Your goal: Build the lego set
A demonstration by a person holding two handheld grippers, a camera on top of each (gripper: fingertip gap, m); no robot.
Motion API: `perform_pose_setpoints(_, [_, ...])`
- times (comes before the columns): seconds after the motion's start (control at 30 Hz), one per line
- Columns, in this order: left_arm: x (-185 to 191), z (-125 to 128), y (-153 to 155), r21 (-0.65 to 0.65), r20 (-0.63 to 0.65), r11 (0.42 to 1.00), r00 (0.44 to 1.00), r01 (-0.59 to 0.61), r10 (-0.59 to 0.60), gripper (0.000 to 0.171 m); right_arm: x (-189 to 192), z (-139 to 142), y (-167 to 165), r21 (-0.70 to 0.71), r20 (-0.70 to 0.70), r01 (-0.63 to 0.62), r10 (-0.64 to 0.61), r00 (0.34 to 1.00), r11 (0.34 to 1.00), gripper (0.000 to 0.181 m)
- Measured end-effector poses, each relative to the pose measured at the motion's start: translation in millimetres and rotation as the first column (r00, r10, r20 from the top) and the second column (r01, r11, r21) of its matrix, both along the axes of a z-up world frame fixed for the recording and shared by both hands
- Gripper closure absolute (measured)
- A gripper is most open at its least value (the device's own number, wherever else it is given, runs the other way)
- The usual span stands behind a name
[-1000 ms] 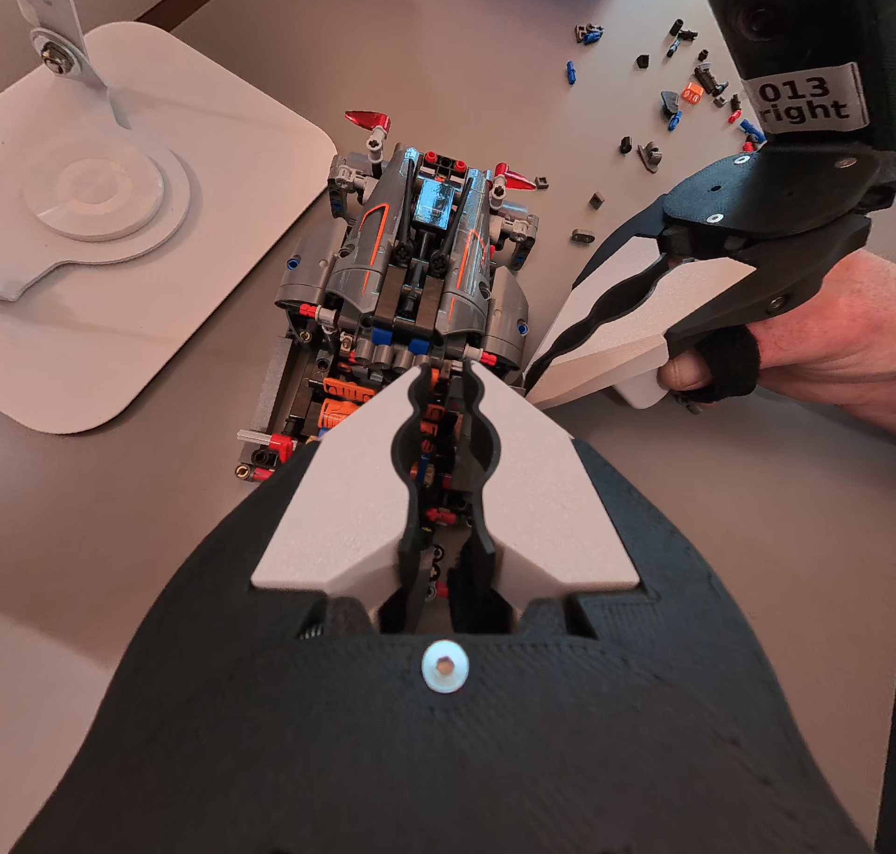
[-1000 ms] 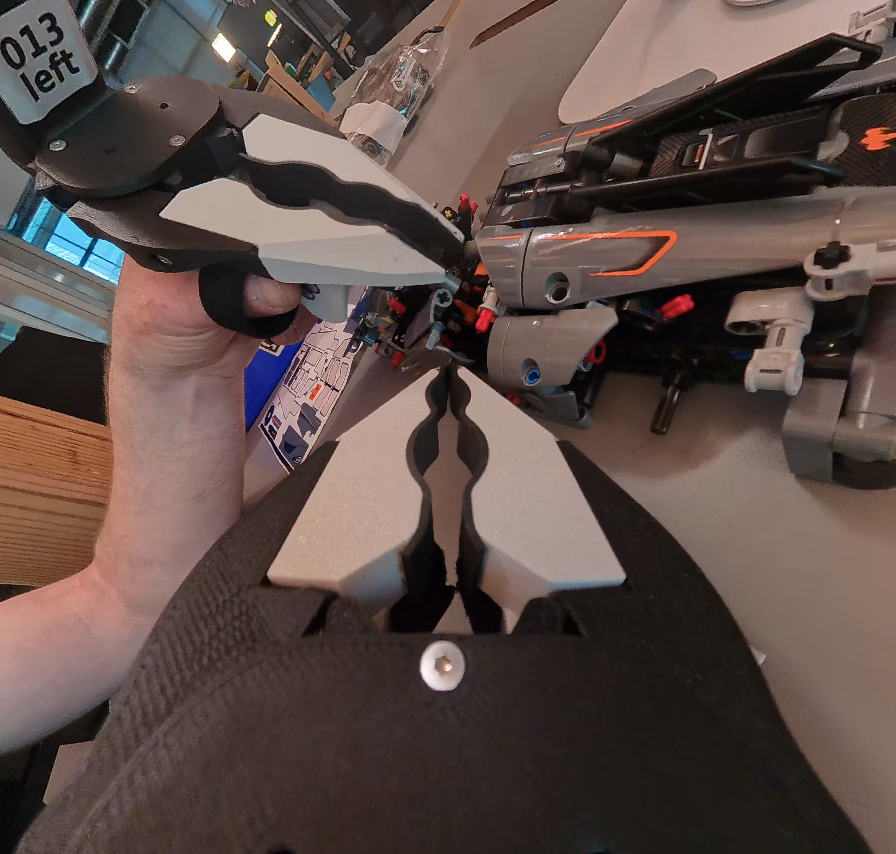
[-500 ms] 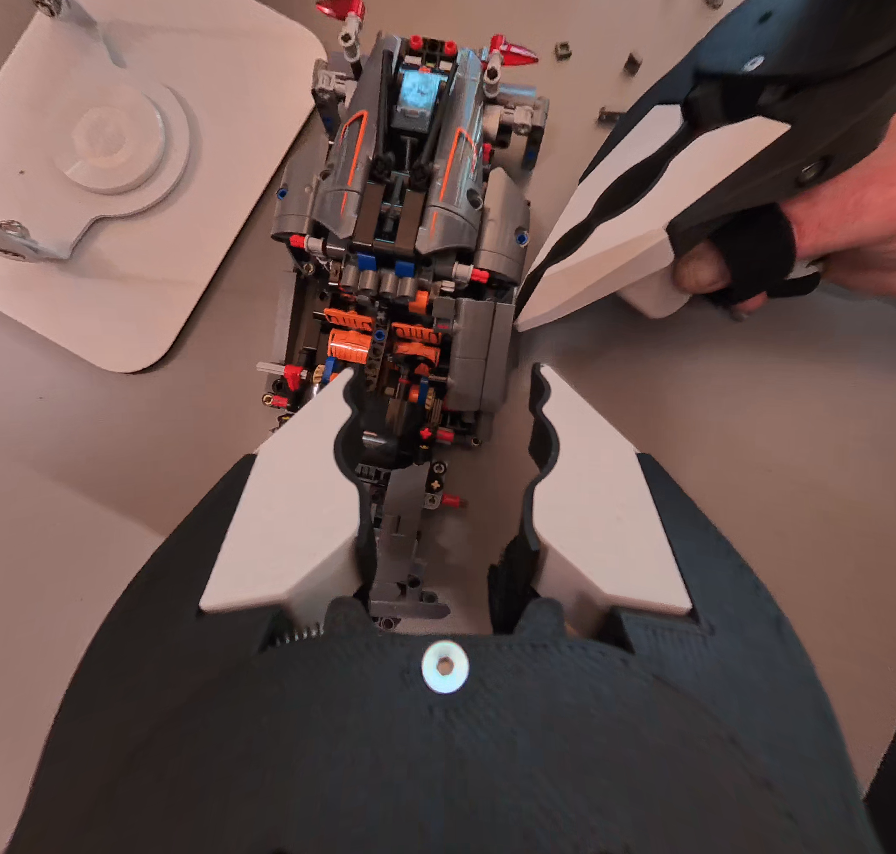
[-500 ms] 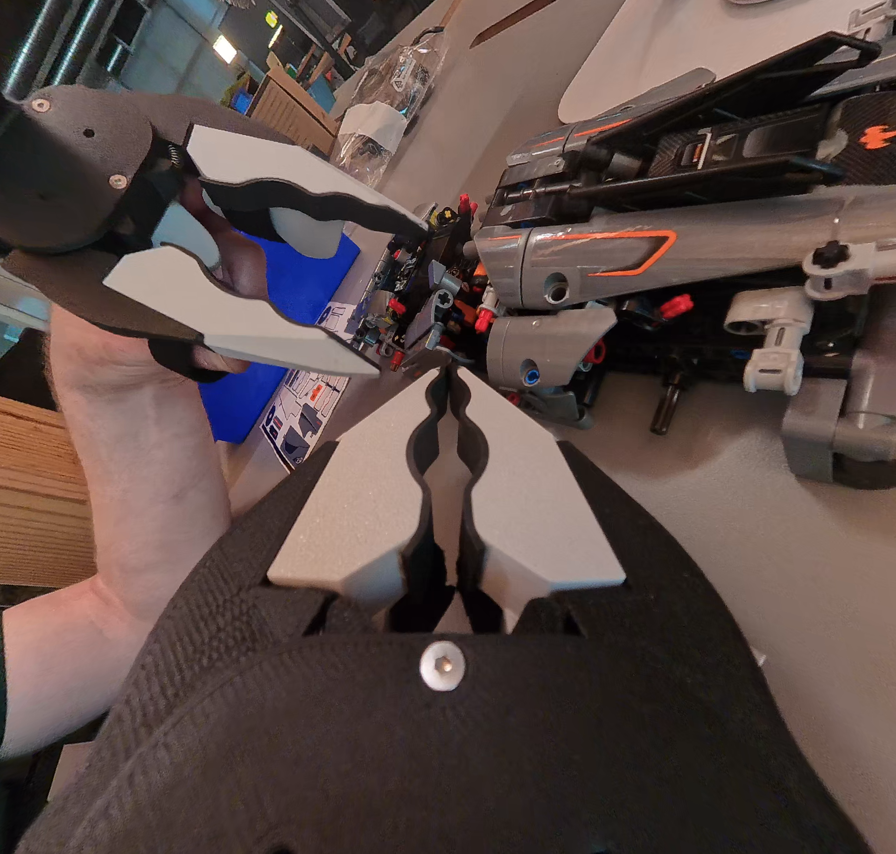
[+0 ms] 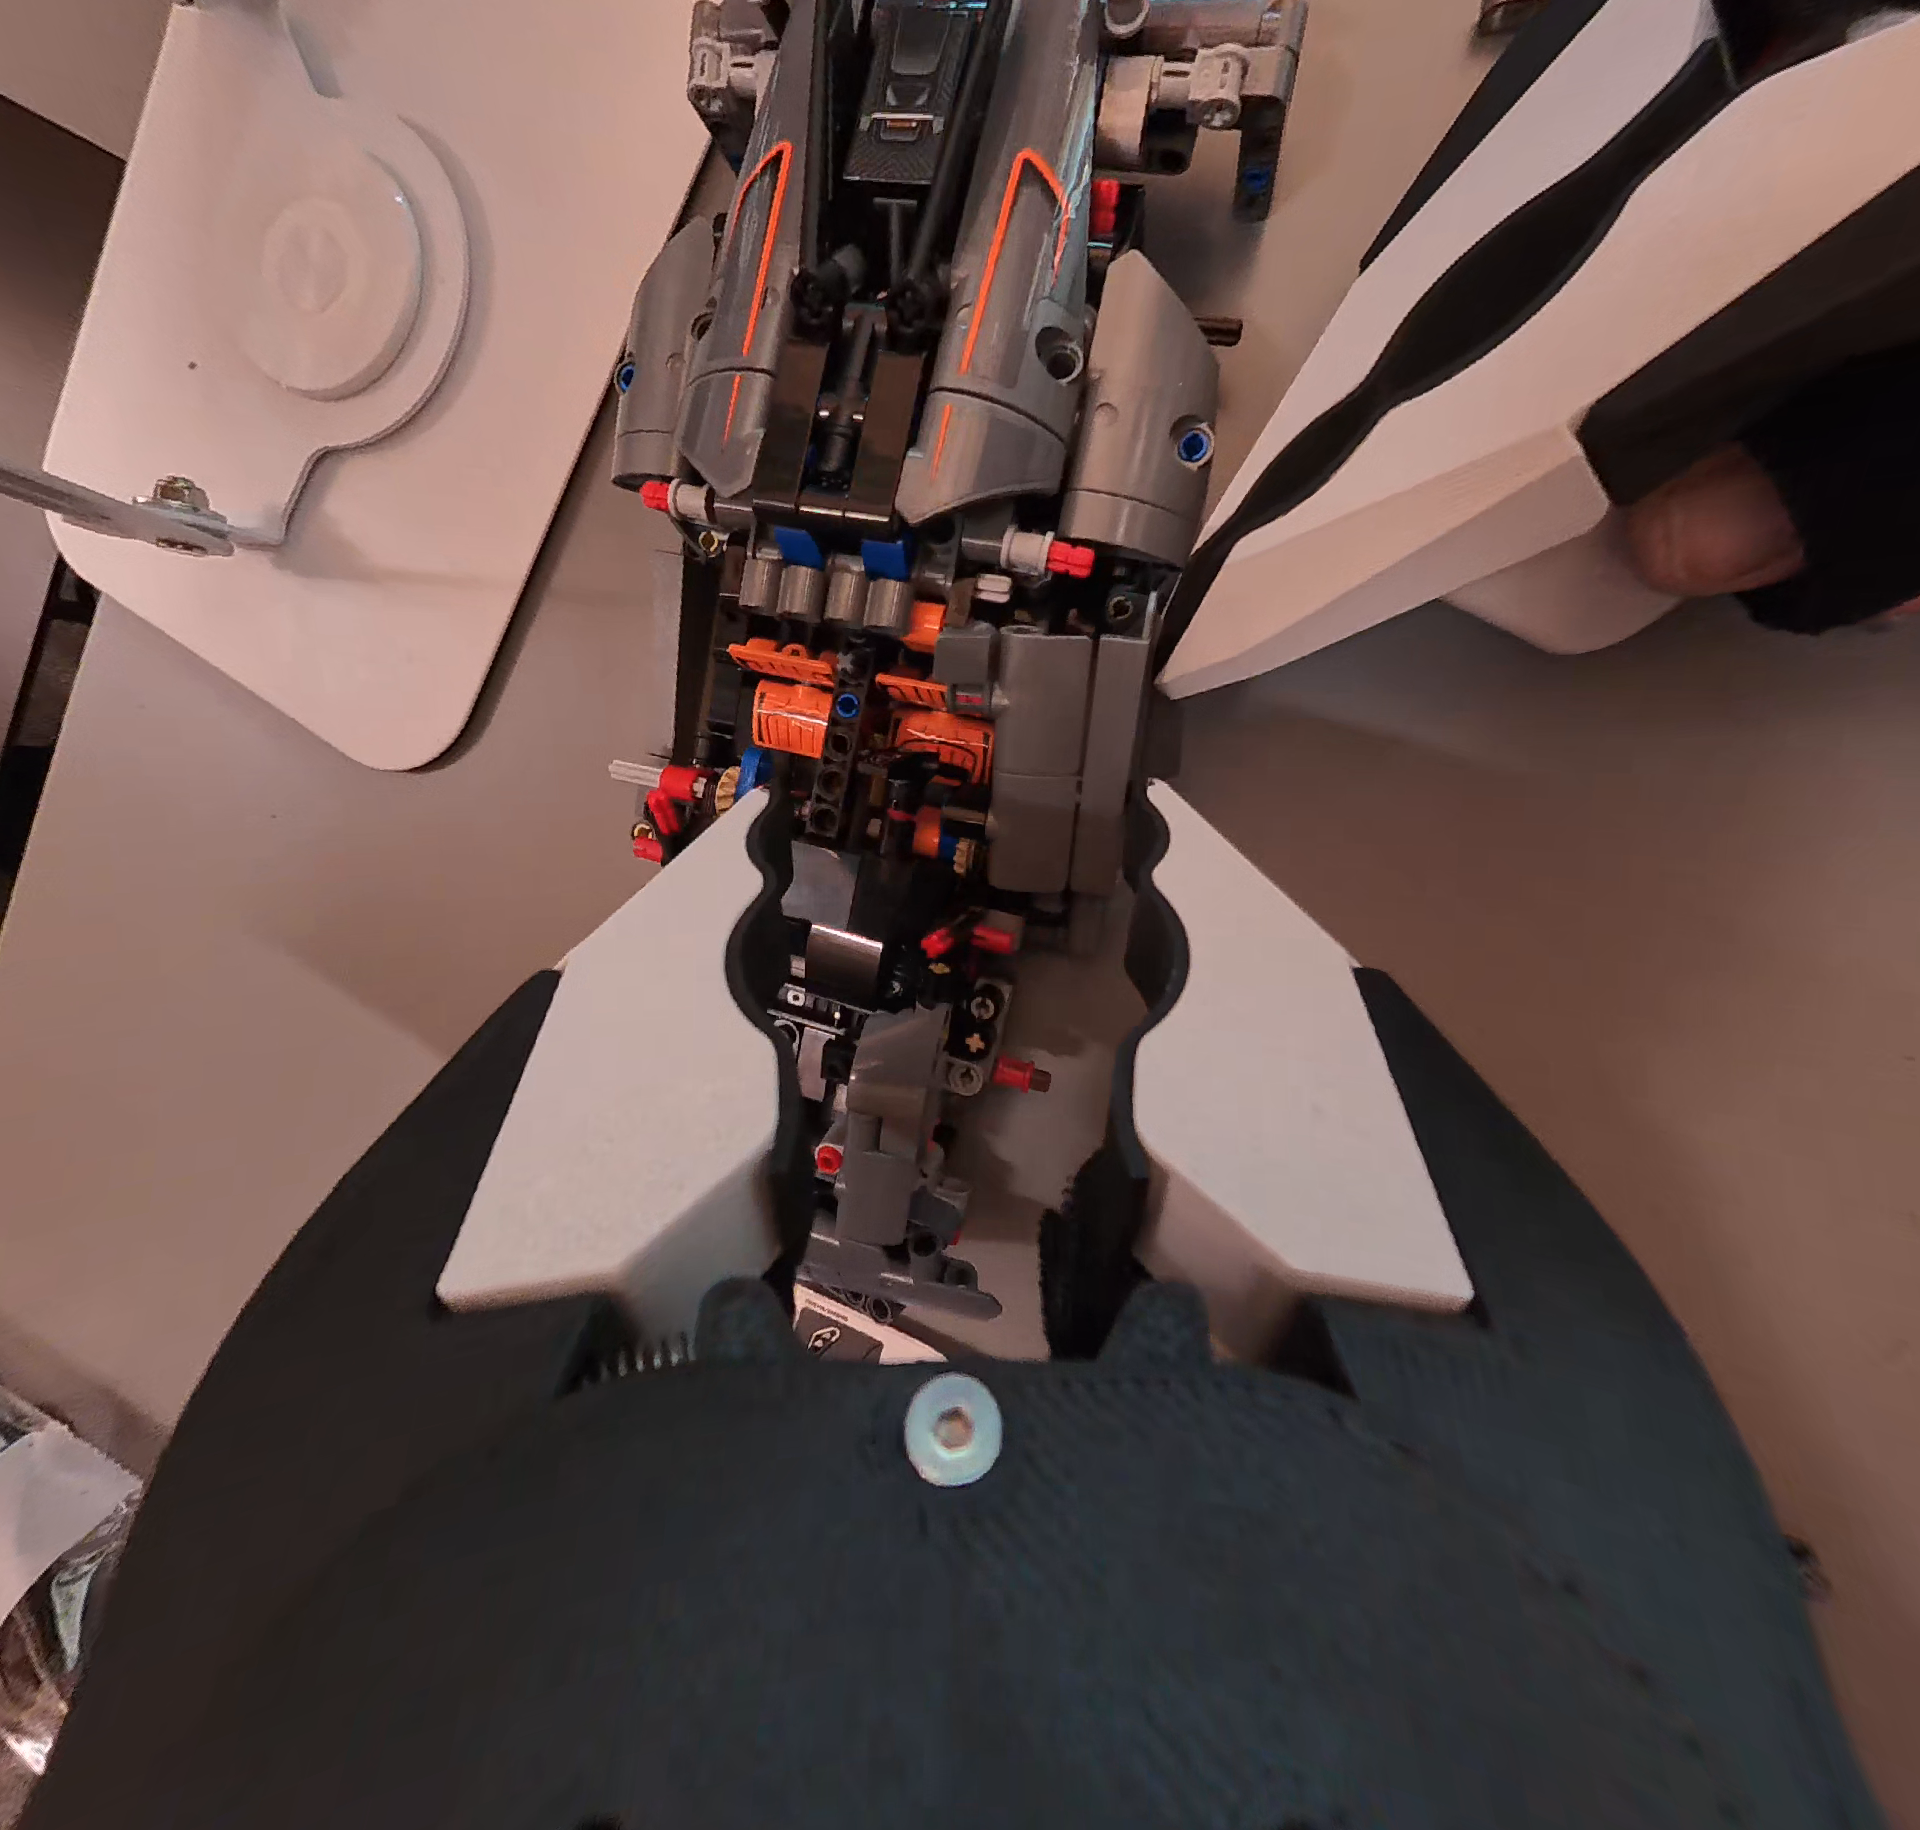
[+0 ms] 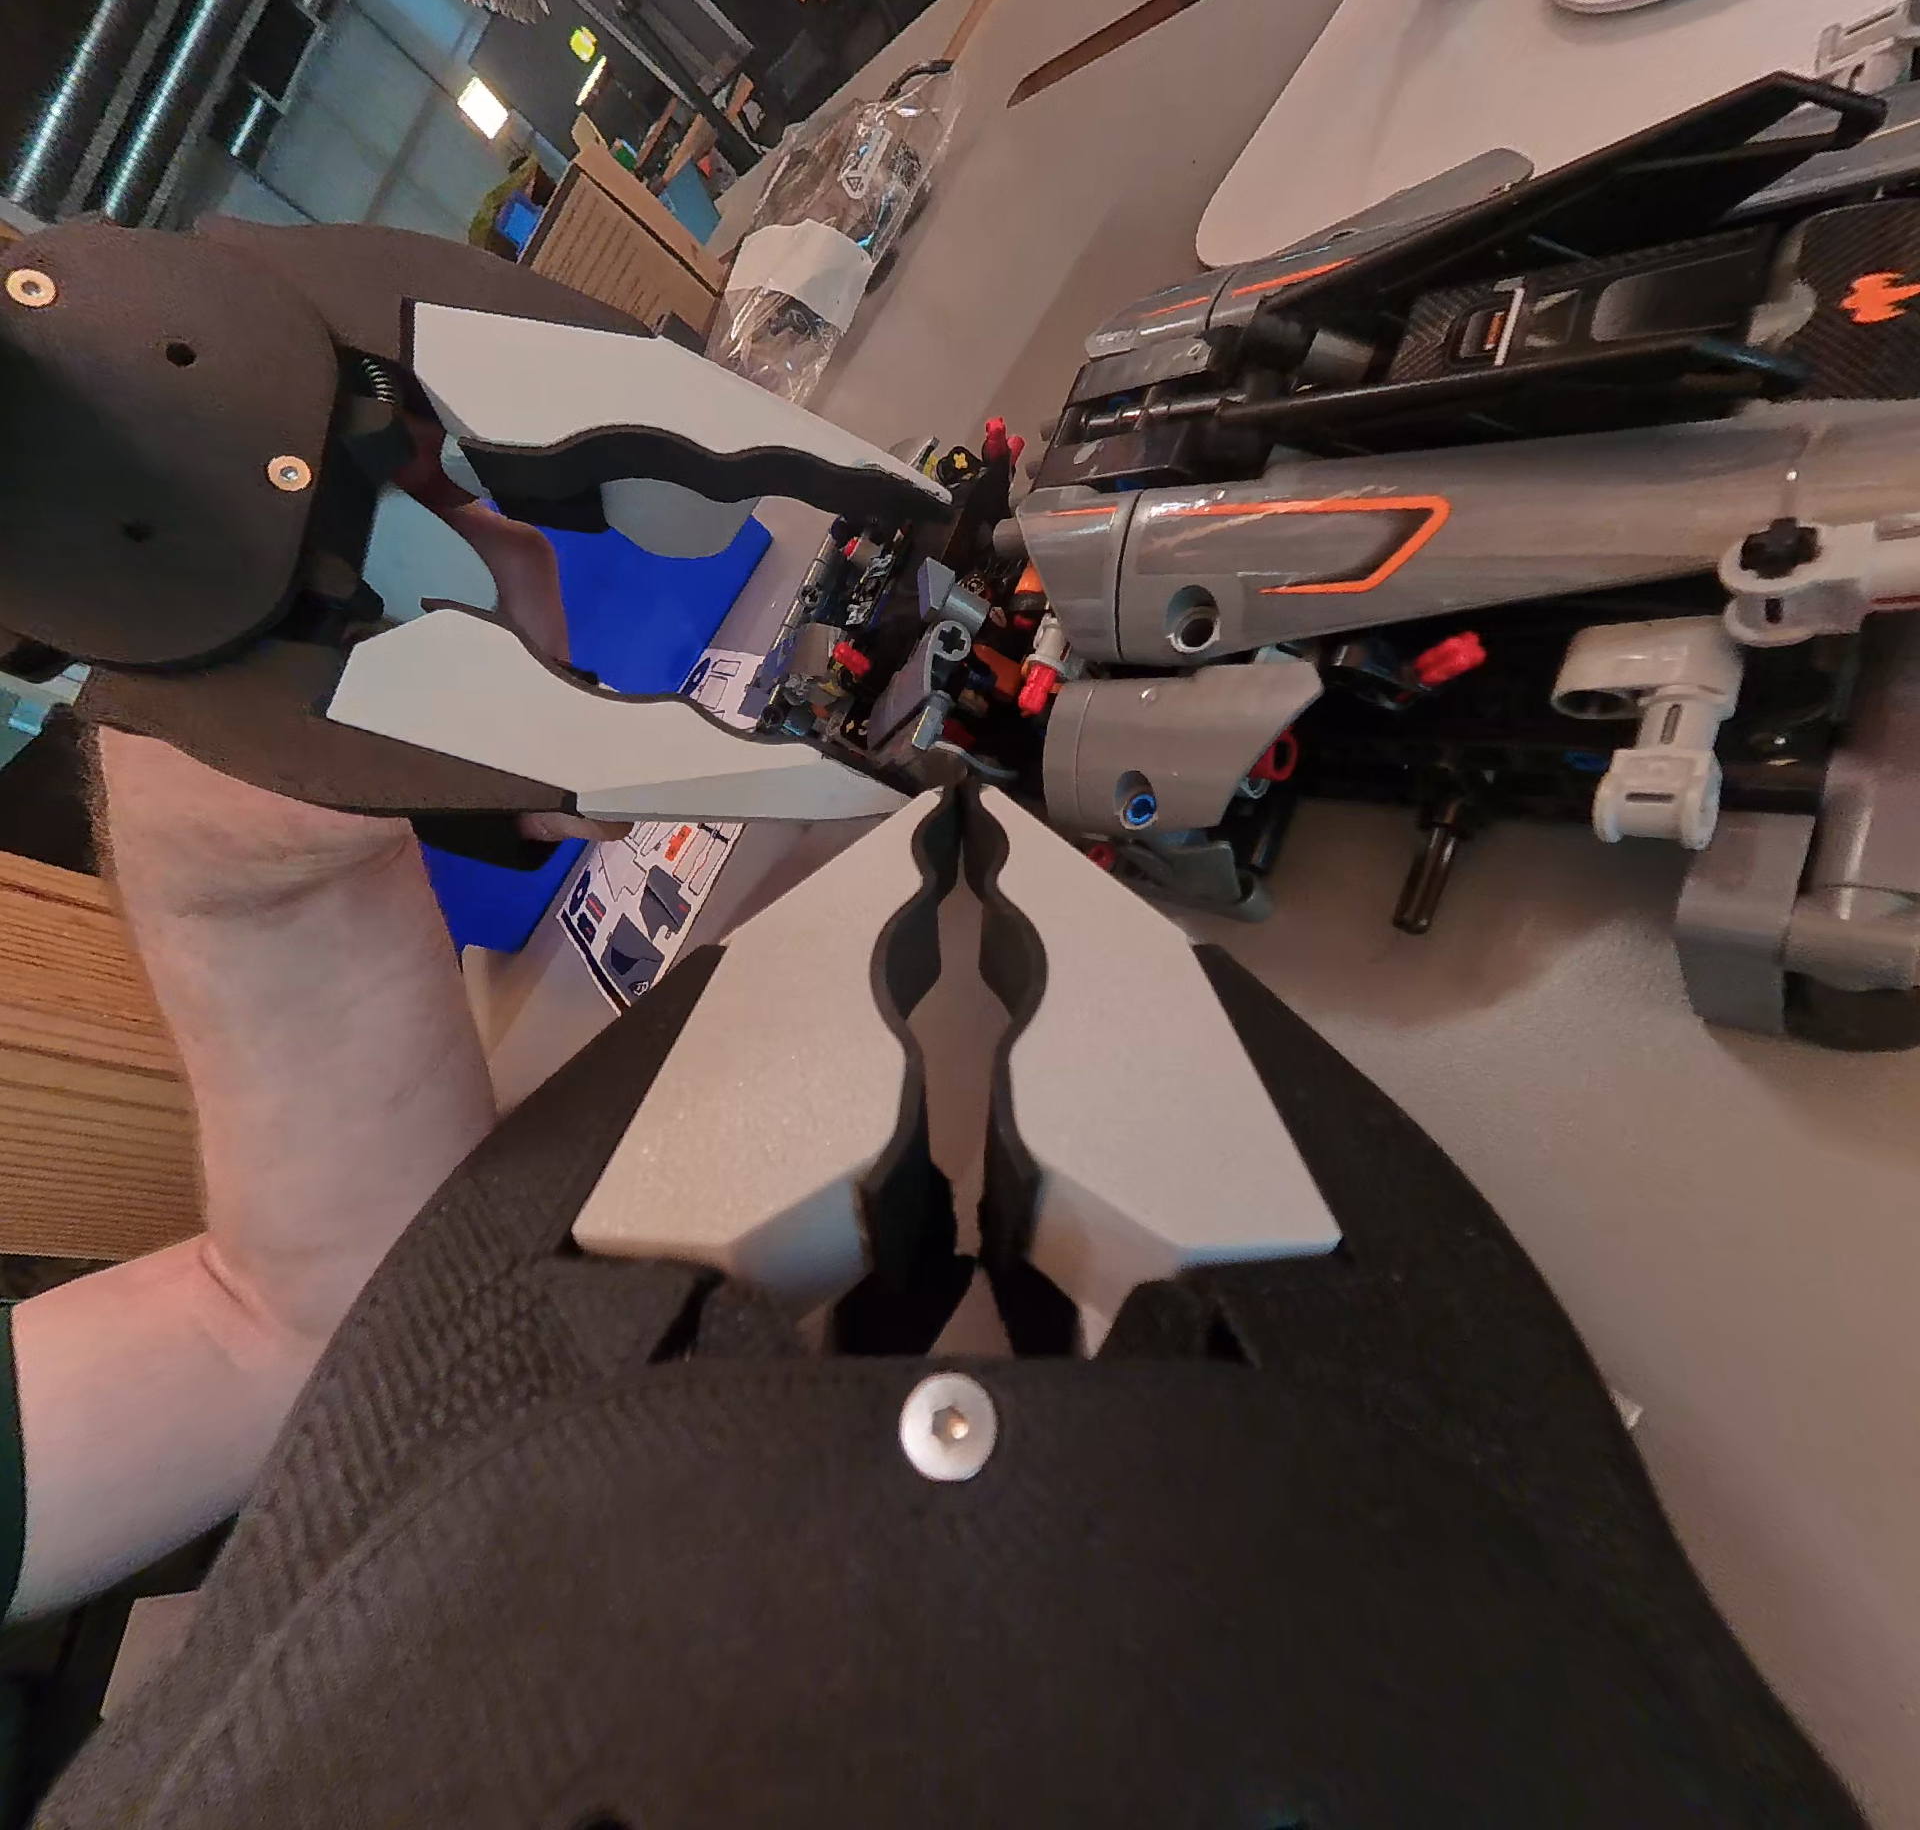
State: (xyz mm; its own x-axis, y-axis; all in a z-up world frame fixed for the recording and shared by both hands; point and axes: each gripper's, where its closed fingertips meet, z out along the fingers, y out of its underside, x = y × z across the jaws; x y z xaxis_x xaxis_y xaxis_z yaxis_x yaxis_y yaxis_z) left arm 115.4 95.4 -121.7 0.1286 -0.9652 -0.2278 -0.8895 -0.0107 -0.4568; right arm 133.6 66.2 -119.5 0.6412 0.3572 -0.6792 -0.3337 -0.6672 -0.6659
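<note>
- Here, left gripper spread wide, fingers straddling the narrow rear of the lego vehicle; nothing clamped yet, likely lining up to steady the model
- Right gripper closed and empty, tips pressed at the model's side just ahead, apparently bracing it
- Model lies on the table, directly ahead of both grippers
- Left wrist view alone shows the orange inner parts from above; right wrist view alone shows the plastic bag and instruction sheet
</note>
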Motion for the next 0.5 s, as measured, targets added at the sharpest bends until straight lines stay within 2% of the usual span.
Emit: perform_pose_setpoints(0.5, [0.4, -2.2, 1.2, 0.011, -0.014, 1.000, 1.000, -0.009, 0.009, 0.109, 0.0, -0.2, -0.4, 0.009, 0.023, 0.003, -0.004, 1.000, 1.000, 0.181])
